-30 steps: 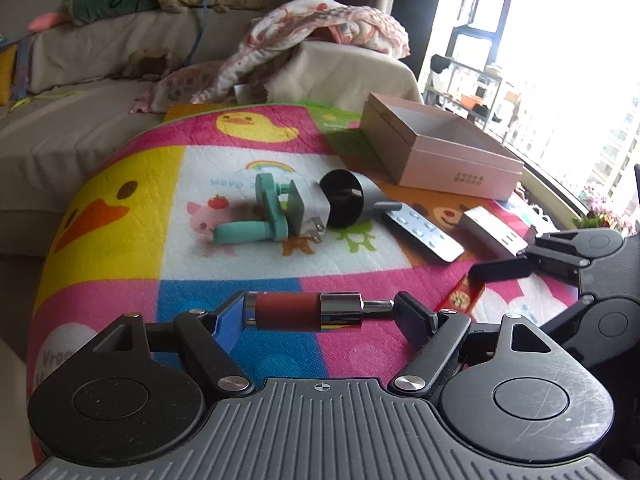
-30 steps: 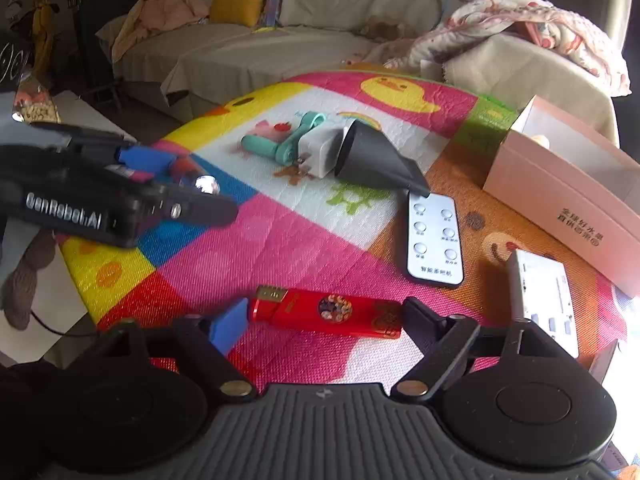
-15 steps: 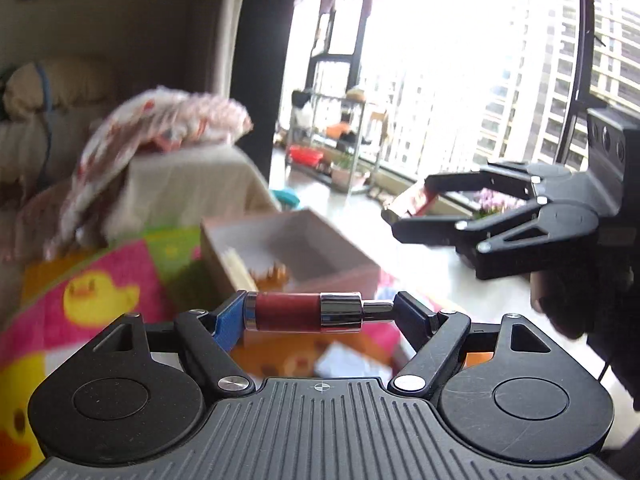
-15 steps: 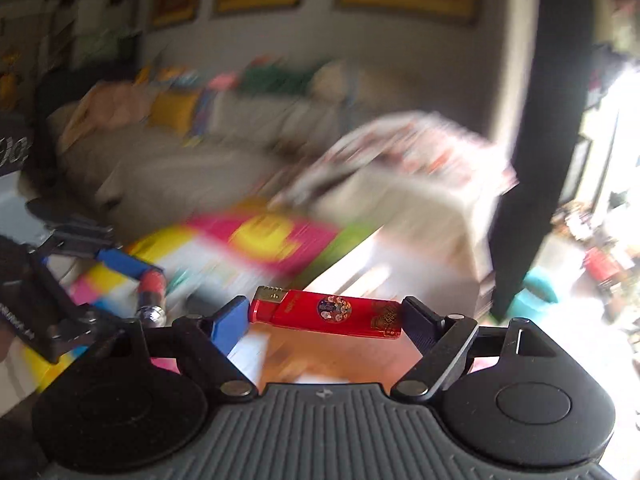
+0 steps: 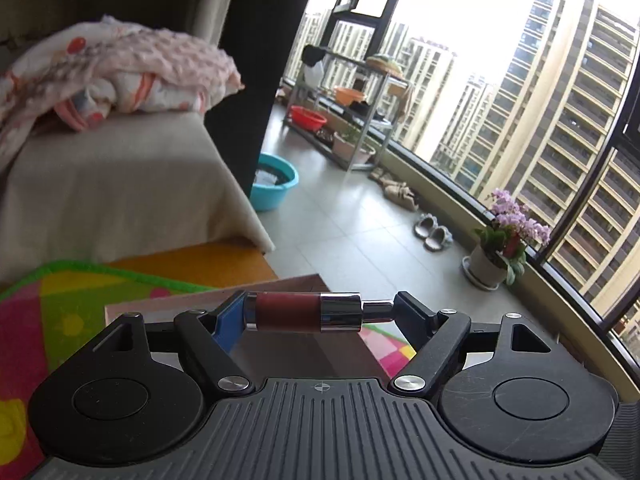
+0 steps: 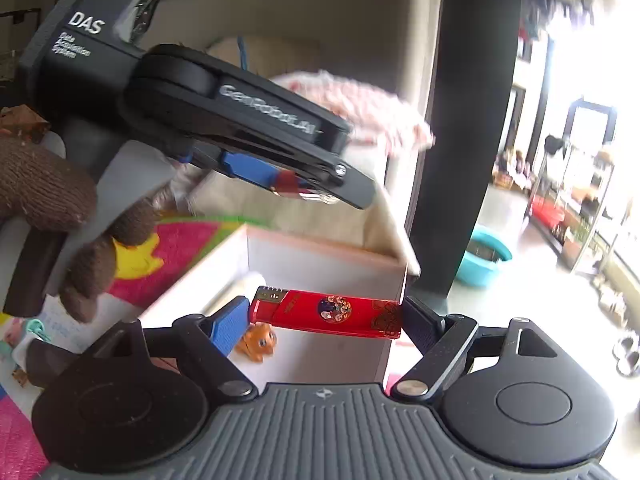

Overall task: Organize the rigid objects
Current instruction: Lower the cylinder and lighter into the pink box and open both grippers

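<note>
1. Our left gripper is clenched end-to-end on a red-and-chrome cylinder, long axis lying crosswise between the fingers.
2. Our right gripper grasps a red lighter the same way, lengthwise across the gap, its metal head against the blue pad.
3. The relation that matters, we judge: both things hang above the open pink box on the colourful mat. The lighter sits over the box's interior near its right-hand wall, so we think the next move is downward and slightly inward before releasing.
4. In the right wrist view, the left gripper hovers higher up over the box's far-left side, so the right hand looks nearer the box floor.
5. Only the right wrist view shows the box's inside: a small orange figure already lies there, beneath the lighter's left end. The left wrist view shows just the box's rim, then the balcony floor and window beyond.
</note>
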`<state>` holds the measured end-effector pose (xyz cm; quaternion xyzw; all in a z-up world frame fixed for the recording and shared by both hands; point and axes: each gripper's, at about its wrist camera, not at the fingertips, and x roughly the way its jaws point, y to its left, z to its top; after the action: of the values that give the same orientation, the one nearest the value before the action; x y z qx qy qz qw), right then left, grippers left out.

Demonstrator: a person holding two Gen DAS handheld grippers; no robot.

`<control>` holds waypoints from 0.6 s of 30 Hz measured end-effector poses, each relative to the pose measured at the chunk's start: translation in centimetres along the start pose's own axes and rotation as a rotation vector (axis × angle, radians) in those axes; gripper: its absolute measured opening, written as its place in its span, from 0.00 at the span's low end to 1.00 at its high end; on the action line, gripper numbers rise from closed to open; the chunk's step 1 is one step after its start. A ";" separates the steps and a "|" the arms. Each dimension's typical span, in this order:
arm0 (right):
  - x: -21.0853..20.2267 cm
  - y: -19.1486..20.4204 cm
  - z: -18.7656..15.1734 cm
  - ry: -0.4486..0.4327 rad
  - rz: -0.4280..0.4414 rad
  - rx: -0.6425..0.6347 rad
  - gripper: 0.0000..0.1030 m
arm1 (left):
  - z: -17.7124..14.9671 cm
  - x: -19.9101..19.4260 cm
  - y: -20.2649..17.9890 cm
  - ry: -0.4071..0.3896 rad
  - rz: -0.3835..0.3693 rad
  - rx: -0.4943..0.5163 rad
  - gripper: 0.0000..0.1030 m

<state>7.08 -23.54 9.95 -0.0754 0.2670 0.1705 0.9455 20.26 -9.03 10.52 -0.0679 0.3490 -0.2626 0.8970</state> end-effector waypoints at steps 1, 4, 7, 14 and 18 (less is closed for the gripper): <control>1.1 -0.2 -0.5 0.027 0.009 0.015 0.80 | -0.5 1.4 0.6 0.030 0.015 -0.013 0.81; 2.9 -0.7 -2.1 0.078 0.070 0.035 0.80 | -1.9 4.2 2.1 0.082 0.073 -0.021 0.81; 2.3 -0.1 -3.4 0.045 0.065 0.009 0.81 | -2.3 3.5 2.9 0.032 0.059 -0.013 0.77; -4.0 1.5 -5.0 -0.085 -0.004 -0.047 0.82 | -4.2 -8.8 1.1 -0.182 0.070 0.029 0.77; -7.2 2.3 -6.9 -0.090 0.044 -0.033 0.82 | -9.9 -15.6 0.7 -0.206 0.096 0.026 0.77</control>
<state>-2.81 -25.06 7.85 -0.0774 0.2230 0.1987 0.9512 4.33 0.26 12.09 -0.0663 0.2544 -0.2156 0.9404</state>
